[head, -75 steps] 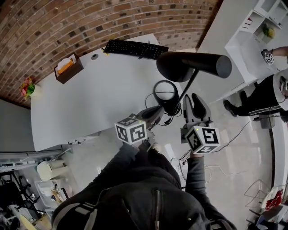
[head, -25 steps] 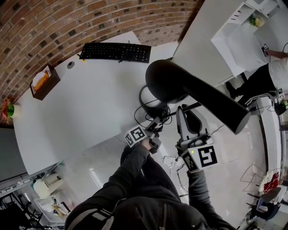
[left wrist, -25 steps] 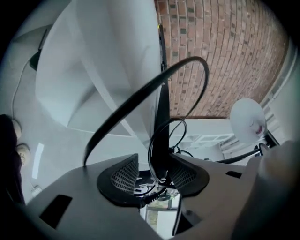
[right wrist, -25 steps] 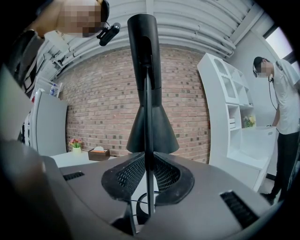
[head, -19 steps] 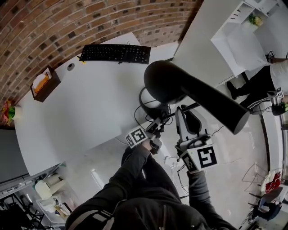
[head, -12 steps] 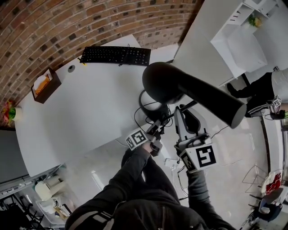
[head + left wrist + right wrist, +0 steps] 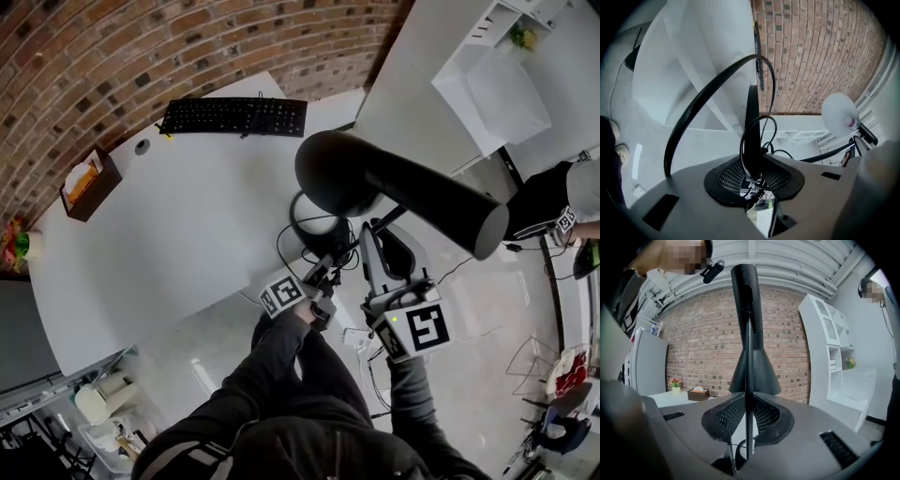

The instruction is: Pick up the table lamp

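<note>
Black, one lamp (image 7: 394,192), left gripper (image 7: 330,266), right gripper (image 7: 377,240)

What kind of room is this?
Probably an office: a big white desk with a keyboard on it, a brick wall behind it, and white shelves at the side.

The person wears a dark jacket (image 7: 281,431); grey left gripper (image 7: 330,265) and right gripper (image 7: 373,231) carry black-and-white marker cubes (image 7: 284,294).

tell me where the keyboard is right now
In the head view the keyboard lies upper centre on the white desk by the brick wall, right of the tissue box, beyond the lamp.
</note>
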Tool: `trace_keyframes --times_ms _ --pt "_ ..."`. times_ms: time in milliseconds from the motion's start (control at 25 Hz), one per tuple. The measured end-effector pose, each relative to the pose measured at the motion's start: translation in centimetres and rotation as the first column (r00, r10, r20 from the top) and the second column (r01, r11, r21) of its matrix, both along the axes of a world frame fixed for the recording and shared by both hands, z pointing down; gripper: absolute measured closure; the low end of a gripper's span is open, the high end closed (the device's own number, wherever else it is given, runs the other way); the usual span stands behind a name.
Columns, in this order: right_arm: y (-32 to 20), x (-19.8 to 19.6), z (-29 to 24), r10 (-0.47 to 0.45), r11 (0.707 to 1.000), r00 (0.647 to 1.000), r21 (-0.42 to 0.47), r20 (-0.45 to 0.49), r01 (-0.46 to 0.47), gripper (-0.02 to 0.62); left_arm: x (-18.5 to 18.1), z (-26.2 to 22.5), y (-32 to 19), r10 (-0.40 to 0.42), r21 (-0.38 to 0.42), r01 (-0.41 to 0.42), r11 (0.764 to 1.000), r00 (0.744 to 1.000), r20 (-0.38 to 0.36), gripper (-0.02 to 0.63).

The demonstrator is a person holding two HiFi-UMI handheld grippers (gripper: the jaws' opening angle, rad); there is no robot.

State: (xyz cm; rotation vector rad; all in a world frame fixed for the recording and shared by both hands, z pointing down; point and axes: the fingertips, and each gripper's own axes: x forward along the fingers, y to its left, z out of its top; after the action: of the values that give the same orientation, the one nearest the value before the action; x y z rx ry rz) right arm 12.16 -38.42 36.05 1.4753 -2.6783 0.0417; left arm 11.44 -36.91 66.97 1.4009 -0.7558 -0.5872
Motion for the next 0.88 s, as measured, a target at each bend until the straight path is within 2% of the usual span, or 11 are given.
trace_keyframes --times_ms 200,400,720,880 --pt "0.6 0.7 -0.6 0.014 1.000 1.000 0.004 -0.008 -0.014 0.549 0.8 -0.7 0.9 0.037 0.000 -0.037 0.999 0.999 -0.022 0.502" --pt "0.9 0.8 -3.2 -0.008 0.998 1.000 0.058 0.002 0.008 0.552 1.7 -3.0 0.8 0.085 0.031 -0.083 0.996 0.996 -0.042 0.502" --pt "0.9 1.3 -9.5 -0.015 0.987 1.000 0.159 0.017 0.012 0.554 1.2 -9.5 -2.1 0.097 0.150 -0.092 0.984 0.995 -0.031 0.502" --pt "1.1 0.4 -13.7 -0.051 0.974 0.997 0.225 0.060 0.036 0.554 0.7 -13.1 -3.5 0.104 0.218 -0.095 0.971 0.994 -0.029 0.502"
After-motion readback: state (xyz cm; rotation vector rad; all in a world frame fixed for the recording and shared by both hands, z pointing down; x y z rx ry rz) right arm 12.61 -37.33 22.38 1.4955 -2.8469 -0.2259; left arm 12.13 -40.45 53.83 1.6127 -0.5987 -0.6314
